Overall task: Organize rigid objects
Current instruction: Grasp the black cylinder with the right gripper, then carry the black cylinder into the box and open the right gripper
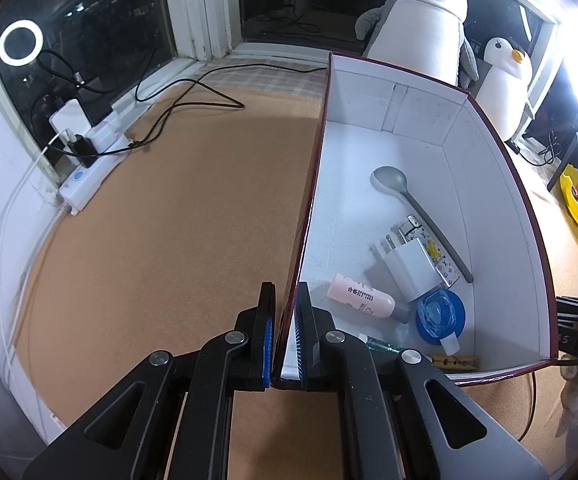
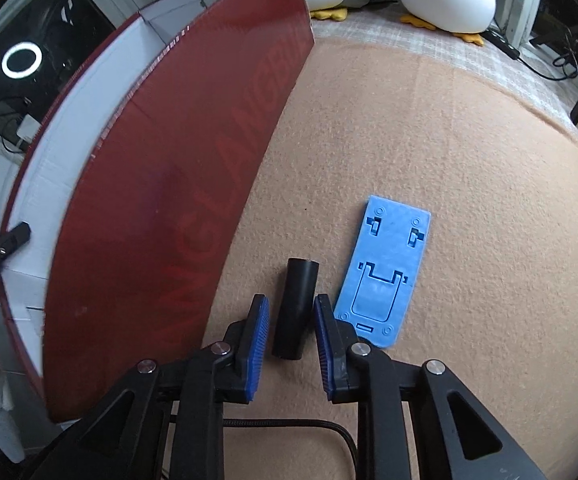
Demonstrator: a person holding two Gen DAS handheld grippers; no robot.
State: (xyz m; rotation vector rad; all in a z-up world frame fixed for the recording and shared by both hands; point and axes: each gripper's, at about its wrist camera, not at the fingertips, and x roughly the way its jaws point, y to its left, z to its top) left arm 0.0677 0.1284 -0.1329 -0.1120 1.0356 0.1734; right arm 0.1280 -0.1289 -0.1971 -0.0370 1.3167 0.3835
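Two grippers. Left gripper pinching box wall. Right gripper spread wide, black tube lying between, untouched.

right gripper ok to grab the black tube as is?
Probably yes. The right gripper is open with the black tube lying between its fingers, nothing on top. The blue plate lies just beside the right finger but apart from the tube.
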